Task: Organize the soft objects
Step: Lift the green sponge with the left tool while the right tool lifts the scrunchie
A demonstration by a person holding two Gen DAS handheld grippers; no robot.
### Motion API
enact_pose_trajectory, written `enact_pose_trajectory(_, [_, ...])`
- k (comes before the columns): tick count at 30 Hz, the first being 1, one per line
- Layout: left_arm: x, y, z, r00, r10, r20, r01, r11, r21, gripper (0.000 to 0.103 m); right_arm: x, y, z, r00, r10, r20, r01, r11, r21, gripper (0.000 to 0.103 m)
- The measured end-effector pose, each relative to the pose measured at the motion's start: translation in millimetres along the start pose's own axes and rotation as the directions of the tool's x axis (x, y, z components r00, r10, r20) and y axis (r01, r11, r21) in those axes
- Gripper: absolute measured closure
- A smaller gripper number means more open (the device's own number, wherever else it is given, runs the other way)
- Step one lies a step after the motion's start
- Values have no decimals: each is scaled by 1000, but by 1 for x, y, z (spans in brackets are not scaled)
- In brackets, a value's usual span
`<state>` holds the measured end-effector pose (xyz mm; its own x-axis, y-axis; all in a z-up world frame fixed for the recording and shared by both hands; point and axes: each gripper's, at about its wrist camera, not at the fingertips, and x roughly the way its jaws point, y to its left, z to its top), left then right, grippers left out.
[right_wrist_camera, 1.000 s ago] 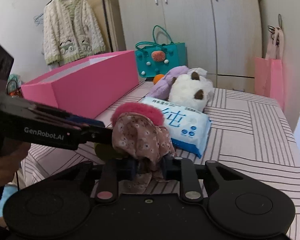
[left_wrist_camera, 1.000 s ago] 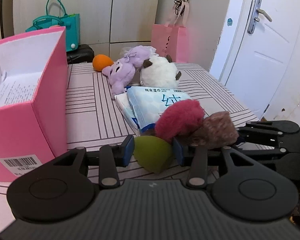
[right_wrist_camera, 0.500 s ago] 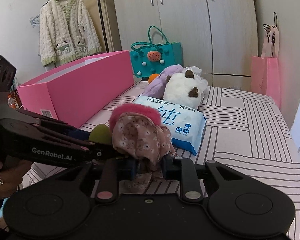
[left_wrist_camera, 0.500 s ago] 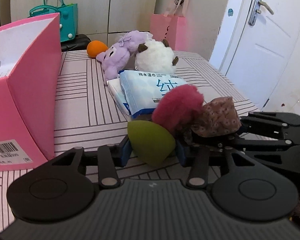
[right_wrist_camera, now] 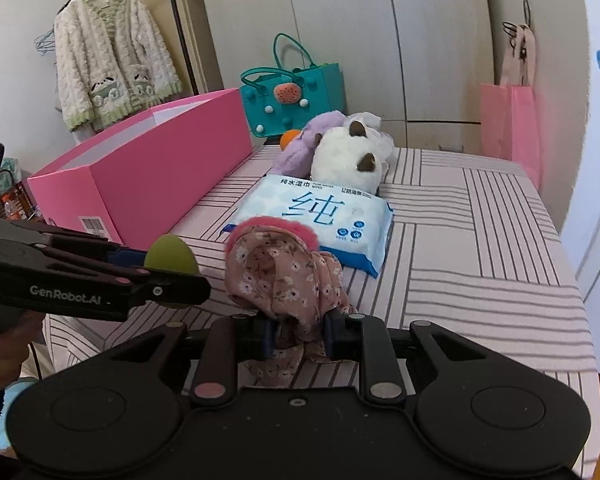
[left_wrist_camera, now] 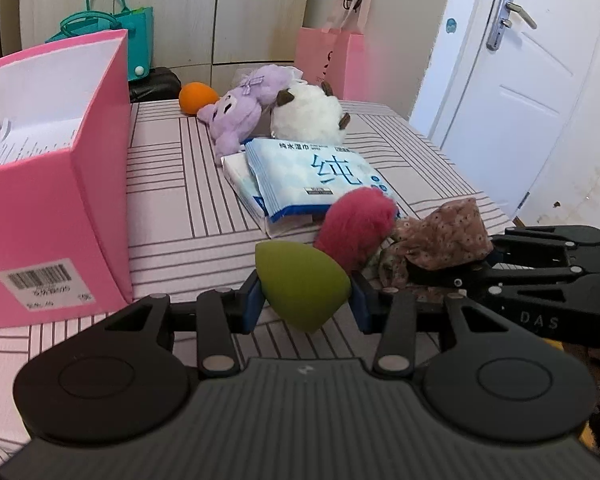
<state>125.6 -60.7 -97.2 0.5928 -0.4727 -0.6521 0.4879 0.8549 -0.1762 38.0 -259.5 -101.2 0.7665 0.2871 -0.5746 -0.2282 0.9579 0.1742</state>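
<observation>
My left gripper (left_wrist_camera: 303, 302) is shut on a green teardrop sponge (left_wrist_camera: 300, 284) and holds it above the striped table. The sponge also shows in the right wrist view (right_wrist_camera: 172, 258). My right gripper (right_wrist_camera: 298, 338) is shut on a brown floral cloth (right_wrist_camera: 284, 276), seen from the left wrist view (left_wrist_camera: 440, 240) too. A fuzzy pink puff (left_wrist_camera: 358, 224) sits just behind both. A blue wet-wipes pack (left_wrist_camera: 312, 176), a purple plush (left_wrist_camera: 236, 116), a white plush (left_wrist_camera: 306, 114) and an orange ball (left_wrist_camera: 196, 98) lie farther back. The open pink box (left_wrist_camera: 56, 184) stands at the left.
The striped table (right_wrist_camera: 480, 248) ends at the right near a white door (left_wrist_camera: 520, 64). A teal bag (right_wrist_camera: 296, 102) and a pink paper bag (right_wrist_camera: 508, 128) stand behind the table. A cardigan (right_wrist_camera: 112, 68) hangs at the back left.
My left gripper has closed on the green sponge and lifted it off the table. My right gripper still holds the floral cloth and has risen a little.
</observation>
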Motion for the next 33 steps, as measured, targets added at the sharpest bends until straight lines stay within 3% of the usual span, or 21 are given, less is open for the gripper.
enact_pose_trajectory(11, [-19,4,-6,993,-87,-84,87,996,4,60,-19,6,0,996,23,-83,-20,999,35,76])
enact_pose_trajectory(18, [-33,13,-7,992,-75,-98,77,997,25,60,-24,5,1,985,80,-152,-66,993,98,76])
enact_pose_trajectory(22, [-37,18,-9,993,-62,-98,65,998,22,60,-29,6,5,989,11,-147,-2,998,59,75])
enact_pose_trajectory(27, [-40,24,-12,992,-73,-107,74,997,7,60,-36,0,11,988,-11,-154,19,999,51,75])
enact_pose_trajectory(33, [-46,31,-15,986,-75,-150,76,997,-1,60,-31,10,13,970,87,-227,-75,995,62,75])
